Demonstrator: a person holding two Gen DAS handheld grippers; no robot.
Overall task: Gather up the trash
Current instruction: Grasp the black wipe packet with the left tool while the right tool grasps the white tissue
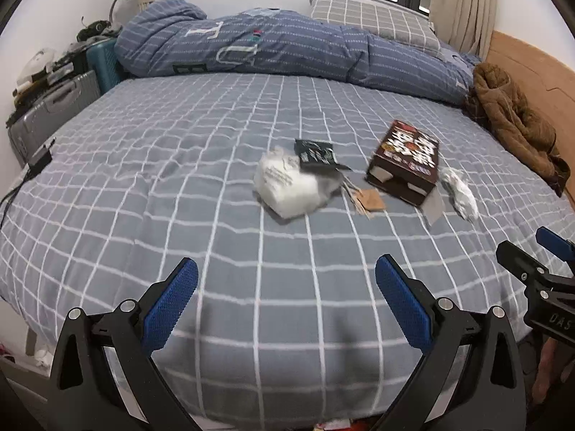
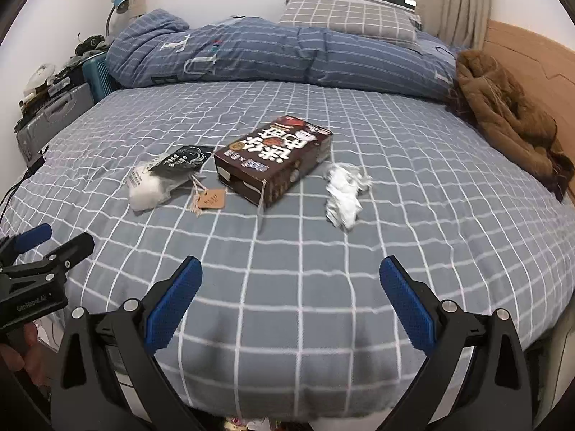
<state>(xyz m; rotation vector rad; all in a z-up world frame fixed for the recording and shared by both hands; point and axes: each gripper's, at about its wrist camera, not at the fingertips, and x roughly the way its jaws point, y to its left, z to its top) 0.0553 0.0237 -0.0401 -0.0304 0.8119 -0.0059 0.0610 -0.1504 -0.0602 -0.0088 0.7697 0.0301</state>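
Both tools, left (image 1: 285,300) and right (image 2: 290,296), gaped wide and empty above the bed (image 2: 287,287). Ahead lay a light, stiff snack box (image 2: 275,160), best gripped across its narrow sides, beside crumpled tissue (image 2: 345,192).

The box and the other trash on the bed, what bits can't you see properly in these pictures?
- Box: the far side is hidden by the box itself in both views; the small print is too small to read.
- Brown tag: the writing is too small in the right view and blurred in the left view.
- White bag: smeared by blur in the left view; the black packet covers its top.
- Bin: none in either view.
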